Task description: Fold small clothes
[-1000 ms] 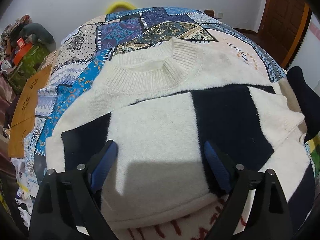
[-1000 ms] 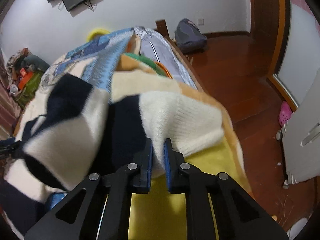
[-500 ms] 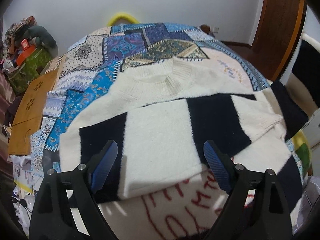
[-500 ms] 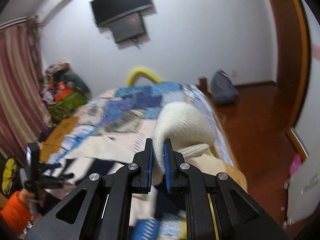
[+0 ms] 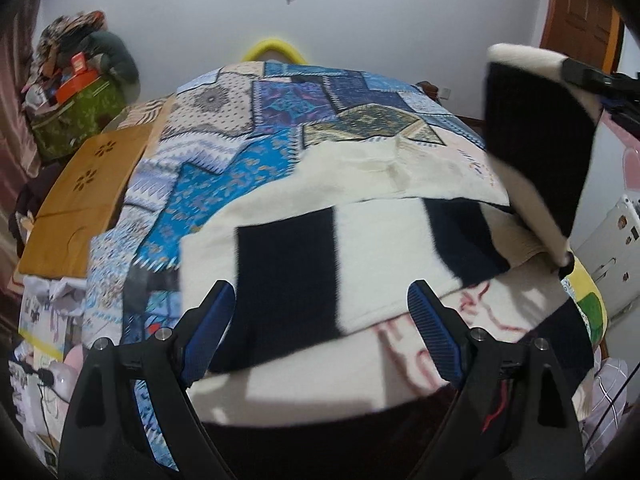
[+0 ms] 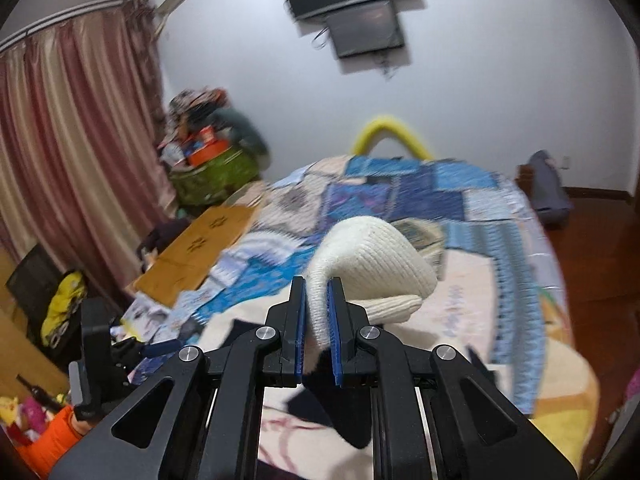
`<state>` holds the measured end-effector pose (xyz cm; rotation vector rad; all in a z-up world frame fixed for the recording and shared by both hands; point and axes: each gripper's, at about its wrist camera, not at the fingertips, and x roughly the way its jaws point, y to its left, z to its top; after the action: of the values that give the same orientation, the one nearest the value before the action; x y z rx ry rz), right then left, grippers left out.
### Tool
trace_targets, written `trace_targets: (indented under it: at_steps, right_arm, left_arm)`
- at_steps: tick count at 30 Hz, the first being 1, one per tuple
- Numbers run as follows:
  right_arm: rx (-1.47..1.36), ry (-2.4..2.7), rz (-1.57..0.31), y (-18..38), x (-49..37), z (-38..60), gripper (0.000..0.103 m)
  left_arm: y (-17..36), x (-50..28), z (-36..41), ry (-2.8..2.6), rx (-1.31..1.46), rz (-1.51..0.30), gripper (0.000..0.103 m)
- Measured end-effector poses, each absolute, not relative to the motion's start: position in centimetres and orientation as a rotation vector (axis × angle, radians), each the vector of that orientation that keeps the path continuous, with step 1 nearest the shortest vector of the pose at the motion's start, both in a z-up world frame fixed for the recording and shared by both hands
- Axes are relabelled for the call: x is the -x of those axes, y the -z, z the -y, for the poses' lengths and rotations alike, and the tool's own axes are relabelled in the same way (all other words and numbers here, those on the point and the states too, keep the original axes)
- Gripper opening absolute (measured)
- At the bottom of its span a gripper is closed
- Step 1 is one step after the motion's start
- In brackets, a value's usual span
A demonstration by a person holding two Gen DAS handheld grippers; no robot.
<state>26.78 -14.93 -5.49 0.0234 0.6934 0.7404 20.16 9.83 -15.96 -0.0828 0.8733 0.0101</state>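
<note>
cream-navy sweater (image 5: 384, 248): right tongs (image 6: 317, 320) pinch sleeve cuff (image 6: 372, 264); left tongs (image 5: 320, 320) wide, empty.

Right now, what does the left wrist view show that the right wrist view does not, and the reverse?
Only the left wrist view shows the sweater body spread flat on the bed, and the open, empty left gripper above its hem. Only the right wrist view shows the right gripper shut on the cream sleeve cuff, plus the curtain. Both show the patchwork quilt, the yellow headboard and the lifted sleeve.
</note>
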Motion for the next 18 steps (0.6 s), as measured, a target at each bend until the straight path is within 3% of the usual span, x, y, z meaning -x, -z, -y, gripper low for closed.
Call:
trace_targets:
  at_steps: [13,15,18]
  right_arm:
    - [0.111,-0.888,-0.793,9.2,-24.9,5.8,0.007]
    - [0.121,-0.874,-0.802,9.3,-24.9,6.8,0.01]
    - [0.135,-0.832,-0.807,9.3,-25.1,8.9,0.026]
  left_arm:
    - [16.8,-18.3,-11.6,-0.002,0.136,-0.902,0.089]
    - [16.8,-18.7,-11.1,0.008,0.126,-0.907,0.089]
    - [16.4,-19.5,-9.8,0.029,0.12,-0.905,0.089]
